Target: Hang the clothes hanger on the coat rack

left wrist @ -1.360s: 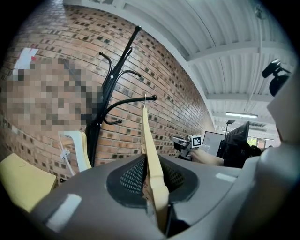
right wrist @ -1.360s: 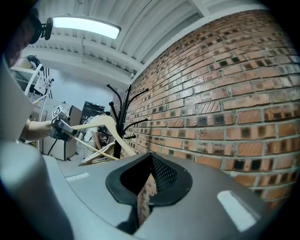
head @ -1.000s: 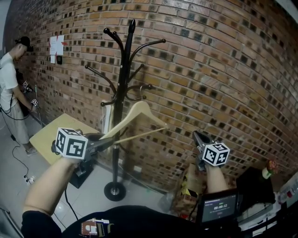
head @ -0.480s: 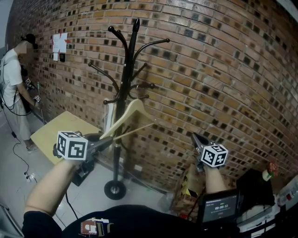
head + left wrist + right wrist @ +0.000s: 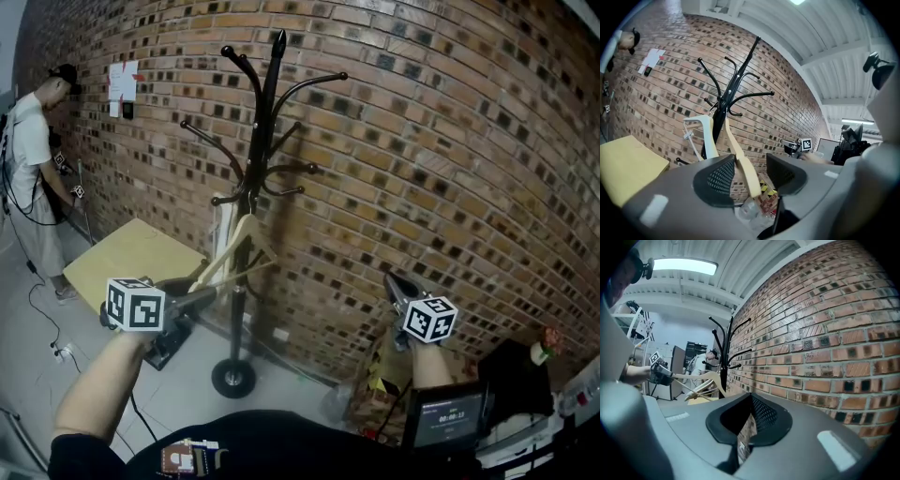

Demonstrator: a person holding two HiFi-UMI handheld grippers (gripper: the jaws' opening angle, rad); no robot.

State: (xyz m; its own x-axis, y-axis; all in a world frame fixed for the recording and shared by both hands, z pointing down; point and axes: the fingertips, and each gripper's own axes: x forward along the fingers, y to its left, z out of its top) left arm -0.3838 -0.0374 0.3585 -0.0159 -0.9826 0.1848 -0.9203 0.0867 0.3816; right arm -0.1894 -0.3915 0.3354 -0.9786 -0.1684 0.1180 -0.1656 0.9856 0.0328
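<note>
Left gripper (image 5: 208,293): its fingers have just been opening and now stand wide apart. They do not squeeze anything.
Hanger (image 5: 741,159): light wood, tilted. One arm of it runs between the left fingers, close by one pad. Its top end is right by the pole of the rack, lower than the low hooks. I cannot tell if its hook sits on anything.
Right gripper (image 5: 750,398): fingers closed tip to tip, with nothing in them. It is off to the right, well apart from the hanger, and points at the wall.
Rack (image 5: 257,178): black, tall and upright, with curved hooks near the top and a round foot on the floor. It stands just by the wall.
Wall (image 5: 450,141): red-brown brick. It fills most of the head view.
Table (image 5: 131,262): yellow top, left of the rack, past the left gripper.
Person (image 5: 33,159): stands far left by the wall, in a white top and a dark cap.
Paper (image 5: 122,81): white, stuck on the wall near the person.
Screen (image 5: 441,419): small and lit, at the bottom right.
</note>
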